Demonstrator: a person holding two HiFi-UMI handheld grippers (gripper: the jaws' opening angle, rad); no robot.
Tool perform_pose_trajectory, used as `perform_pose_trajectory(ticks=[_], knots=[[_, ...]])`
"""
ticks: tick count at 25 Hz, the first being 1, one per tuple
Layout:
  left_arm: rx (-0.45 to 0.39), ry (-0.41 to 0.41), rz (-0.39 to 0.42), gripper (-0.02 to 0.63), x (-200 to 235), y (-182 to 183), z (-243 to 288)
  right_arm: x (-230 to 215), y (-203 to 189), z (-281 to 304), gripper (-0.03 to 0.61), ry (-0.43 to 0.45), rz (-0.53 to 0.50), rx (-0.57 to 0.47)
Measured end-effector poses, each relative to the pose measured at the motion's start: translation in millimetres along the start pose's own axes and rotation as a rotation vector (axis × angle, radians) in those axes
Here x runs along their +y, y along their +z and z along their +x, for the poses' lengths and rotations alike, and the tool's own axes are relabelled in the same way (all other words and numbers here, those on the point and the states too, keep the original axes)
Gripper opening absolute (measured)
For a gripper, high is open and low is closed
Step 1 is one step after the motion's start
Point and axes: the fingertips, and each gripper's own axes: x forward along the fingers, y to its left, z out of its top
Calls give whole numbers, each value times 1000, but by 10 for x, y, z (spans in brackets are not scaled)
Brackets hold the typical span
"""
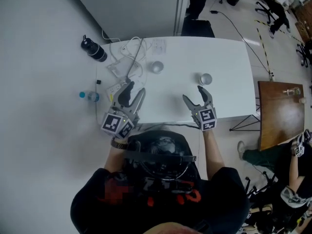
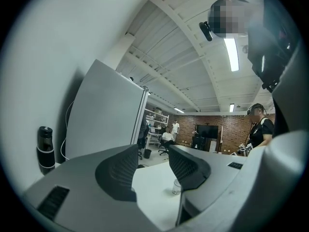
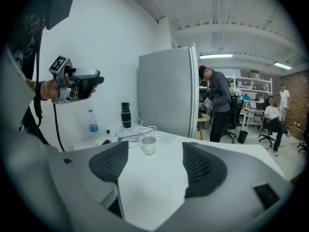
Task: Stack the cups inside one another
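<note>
Two clear cups stand on the white table: one left of the middle, one further right. My left gripper hangs over the table's near left part, jaws open and empty. My right gripper is just in front of the right cup, also open and empty. The right gripper view looks between its jaws at the left cup, well ahead. In the left gripper view a cup shows past the open jaws, partly behind one fingertip.
A black bottle, a water bottle and loose white cables crowd the table's left end. A grey partition stands behind it. A brown wooden table and a seated person are at the right.
</note>
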Motion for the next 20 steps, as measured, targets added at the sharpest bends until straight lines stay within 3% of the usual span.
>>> perform_pose_trajectory(ticks=[9,20], knots=[[41,29,-15,202,134,-63,-189,329,-197,626,367,71,-17,50],[4,109,-15,202,378,32,-523,377,-373,1531,367,120,0,132]])
